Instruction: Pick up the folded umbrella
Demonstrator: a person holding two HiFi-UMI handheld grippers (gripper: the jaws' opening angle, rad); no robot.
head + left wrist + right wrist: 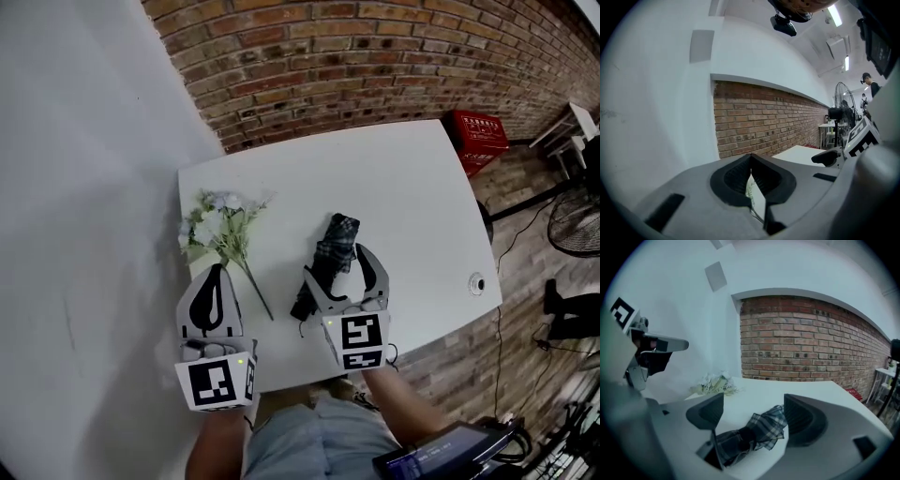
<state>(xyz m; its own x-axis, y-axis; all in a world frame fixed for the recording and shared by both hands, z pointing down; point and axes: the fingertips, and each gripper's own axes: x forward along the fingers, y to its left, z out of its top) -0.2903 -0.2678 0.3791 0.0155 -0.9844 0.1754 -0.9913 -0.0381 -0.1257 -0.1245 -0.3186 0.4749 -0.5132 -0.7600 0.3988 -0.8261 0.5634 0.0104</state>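
While spread right gripper (336, 261) straddles folded plaid umbrella (339, 230), left gripper (217, 270) pressed together, white table (403, 197), brick wall (375, 56).

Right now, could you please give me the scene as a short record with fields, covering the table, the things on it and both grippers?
surface: white table
target: folded umbrella, plaid, lying on the table
other item: bunch of flowers, left of the umbrella and apart from it
left gripper: jaws together, nothing held, beside the flower stems
right gripper: jaws apart, umbrella between them, pads not pressing on it
task status: umbrella not yet gripped or lifted
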